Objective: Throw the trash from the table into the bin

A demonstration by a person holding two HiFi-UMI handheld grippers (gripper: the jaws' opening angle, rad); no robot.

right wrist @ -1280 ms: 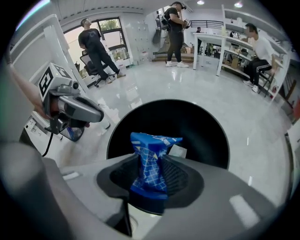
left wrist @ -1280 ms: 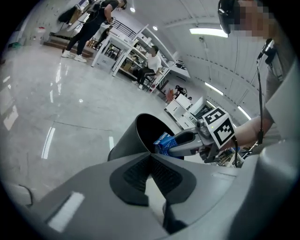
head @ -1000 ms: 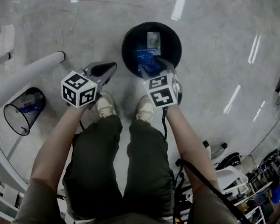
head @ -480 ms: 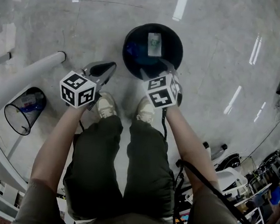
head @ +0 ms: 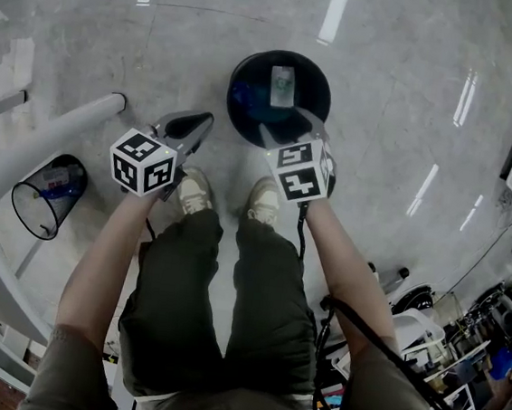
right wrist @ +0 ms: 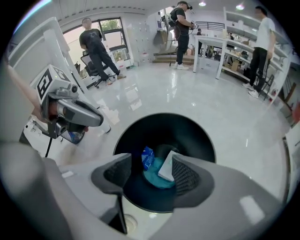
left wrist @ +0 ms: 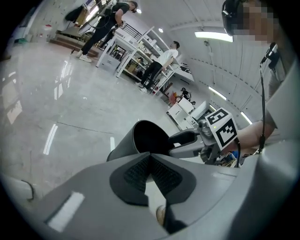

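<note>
Trash lies at the bottom of the round black bin (head: 316, 83) in the head view, which stands on the glossy grey floor (head: 413, 98) just ahead of the person's shoes (head: 193, 193); a pale flat carton (head: 282, 81) and a blue crinkled wrapper (head: 249, 96) show inside. The right gripper (head: 289, 128) hangs over the bin's near rim; the left gripper (head: 194, 127) is off to the side over bare floor; a wire mesh basket (head: 45, 200) stands further left (not the one in use, it seems).

From the left gripper view, the left gripper (left wrist: 150, 158) has its ribbed pads pressed tip to tip with nothing between them; beyond them rise the bin's outer wall (left wrist: 123, 146) and the right gripper (left wrist: 190, 140) above its mouth.

From the right gripper view, the right gripper (right wrist: 151, 172) stands with jaws wide, having just been opening, and nothing is between them; through the gap the carton (right wrist: 167, 168) leans beside the wrapper (right wrist: 147, 158), both on something teal (right wrist: 154, 180), all within the bin (right wrist: 206, 140).

Both pieces look light. The wrapper is likely soft and slippery, best pinched on a fold near its middle; the carton looks thin and stiff, best taken across its narrow edges. This drop appears done; whether more waits on the table is not shown.
</note>
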